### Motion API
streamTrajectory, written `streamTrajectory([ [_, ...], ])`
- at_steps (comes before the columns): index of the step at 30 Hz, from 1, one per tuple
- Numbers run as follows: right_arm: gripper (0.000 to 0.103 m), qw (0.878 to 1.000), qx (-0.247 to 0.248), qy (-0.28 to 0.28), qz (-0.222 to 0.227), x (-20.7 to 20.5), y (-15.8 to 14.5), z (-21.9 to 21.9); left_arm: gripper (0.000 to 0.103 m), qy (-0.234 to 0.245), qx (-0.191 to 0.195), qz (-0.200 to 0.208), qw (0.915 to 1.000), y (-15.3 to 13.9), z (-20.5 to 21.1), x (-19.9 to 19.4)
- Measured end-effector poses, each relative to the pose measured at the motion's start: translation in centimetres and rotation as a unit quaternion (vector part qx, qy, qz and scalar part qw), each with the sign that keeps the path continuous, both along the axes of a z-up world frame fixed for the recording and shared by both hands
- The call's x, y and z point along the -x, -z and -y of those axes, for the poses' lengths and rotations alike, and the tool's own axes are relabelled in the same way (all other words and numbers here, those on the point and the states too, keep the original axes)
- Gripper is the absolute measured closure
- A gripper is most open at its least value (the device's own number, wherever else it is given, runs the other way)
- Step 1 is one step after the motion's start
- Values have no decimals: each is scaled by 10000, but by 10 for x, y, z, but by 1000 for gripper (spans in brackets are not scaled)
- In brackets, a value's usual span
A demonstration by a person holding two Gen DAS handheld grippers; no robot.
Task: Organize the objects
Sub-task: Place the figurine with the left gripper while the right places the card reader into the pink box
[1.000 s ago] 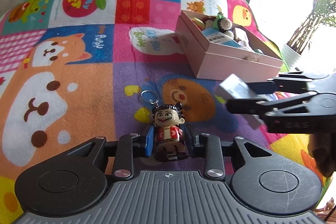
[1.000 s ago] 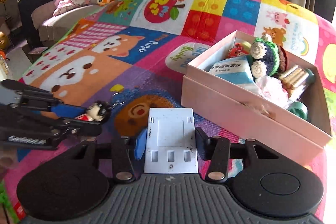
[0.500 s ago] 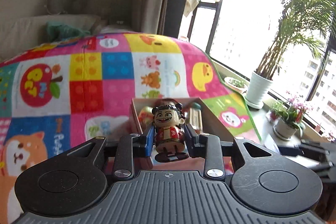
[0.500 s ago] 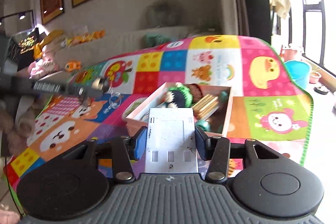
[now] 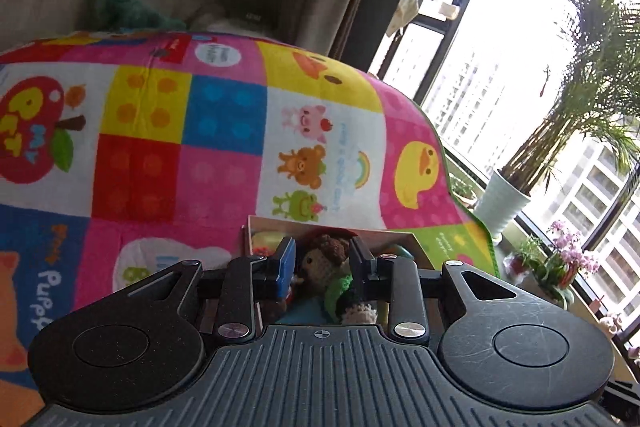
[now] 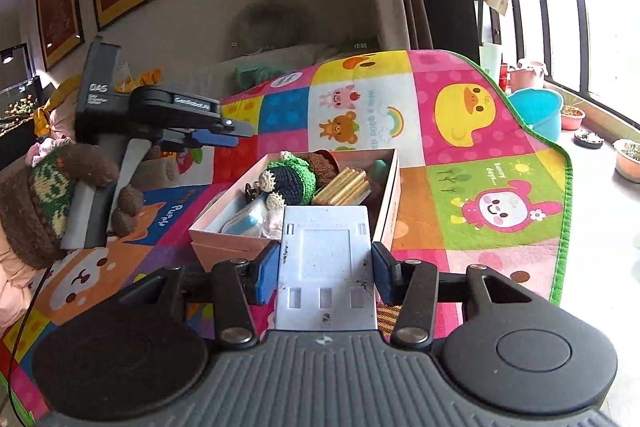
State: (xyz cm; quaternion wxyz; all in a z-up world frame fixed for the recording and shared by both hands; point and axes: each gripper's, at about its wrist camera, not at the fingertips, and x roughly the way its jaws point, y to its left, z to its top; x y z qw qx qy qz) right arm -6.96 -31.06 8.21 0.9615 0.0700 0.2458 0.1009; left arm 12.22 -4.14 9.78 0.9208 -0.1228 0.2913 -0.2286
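Observation:
My left gripper [image 5: 322, 261] is open and empty above the pink box [image 5: 400, 239], with a crocheted doll [image 5: 326, 261] in the box showing between its fingers. The figurine keychain I held is not clearly visible; a dark bit shows in the box [image 6: 252, 189]. In the right wrist view the left gripper [image 6: 236, 133] hovers left of and above the pink box [image 6: 224, 243]. My right gripper [image 6: 325, 267] is shut on a white flat plastic piece [image 6: 326, 267], just in front of the box.
The box holds a crocheted doll [image 6: 292, 179], gold tubes [image 6: 346, 187], a blue-white packet [image 6: 248, 221] and other items. It rests on a colourful cartoon mat [image 6: 460, 131]. A potted plant [image 5: 504, 203] and windows are to the right; a blue tub [image 6: 536, 111] stands beyond the mat.
My left gripper has opened and the figurine keychain is gone from its fingers; it now hangs over the box. My right gripper still holds the white piece, closer to the box.

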Motion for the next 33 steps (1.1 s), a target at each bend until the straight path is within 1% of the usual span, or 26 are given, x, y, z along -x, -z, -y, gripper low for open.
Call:
streamTrajectory([
  [2, 56, 9999, -111, 26, -31, -10, 0, 0, 71, -2, 15, 40, 10000, 3, -12, 18],
  [4, 56, 9997, -243, -7, -41, -23, 0, -2, 71, -7, -61, 51, 10000, 8, -22, 38],
  [7, 56, 9989, -440, -20, -146, -54, 0, -9, 71, 0, -182, -59, 9998, 18, -32, 54],
  [11, 55, 9983, -515, 197, -179, -106, -1, -25, 71, 14, -290, -258, 9992, 29, -36, 61],
  [12, 53, 9978, -565, 244, -228, -117, 0, -28, 71, 24, -292, -294, 9991, 32, -37, 62],
  [13, 49, 9976, -587, 227, -279, -126, 1, -29, 71, 20, -286, -313, 9991, 33, -38, 63],
  [15, 48, 9970, -667, 227, -306, -129, -1, -29, 71, 14, -239, -330, 9992, 35, -42, 64],
  [16, 46, 9973, -665, 206, -245, -124, -2, -27, 71, 10, -208, -337, 9992, 35, -43, 64],
  [18, 41, 9984, -474, 290, -76, -109, -5, -21, 71, 34, -103, -385, 9992, 35, -44, 60],
  [20, 37, 9992, -66, 388, 52, -92, -5, -15, 71, 111, -46, -433, 9990, 35, -40, 54],
  [22, 29, 9988, 355, 326, 21, -76, 0, -11, 71, 208, -107, -470, 9986, 35, -31, 47],
  [23, 29, 9980, 572, 254, -34, -69, 4, -11, 71, 263, -173, -500, 9983, 35, -25, 42],
  [26, 29, 9935, 1105, -92, -268, -54, 19, -17, 71, 304, -519, -708, 9957, 39, -9, 25],
  [27, 29, 9912, 1261, -221, -323, -52, 24, -21, 71, 226, -728, -843, 9935, 43, -3, 17],
  [29, 33, 9860, 1554, -451, -413, -52, 35, -29, 71, 33, -1126, -1130, 9872, 51, 2, 4],
  [30, 41, 9835, 1675, -523, -447, -54, 39, -33, 62, -27, -1179, -1209, 9856, 54, 3, -1],
  [31, 47, 9812, 1784, -541, -492, -58, 44, -37, 56, -87, -1168, -1272, 9849, 55, -1, -4],
  [32, 48, 9801, 1840, -520, -537, -61, 48, -39, 53, -125, -1160, -1317, 9844, 54, -4, -6],
  [33, 48, 9799, 1861, -469, -547, -65, 50, -40, 46, -166, -1141, -1349, 9841, 54, -8, -6],
])
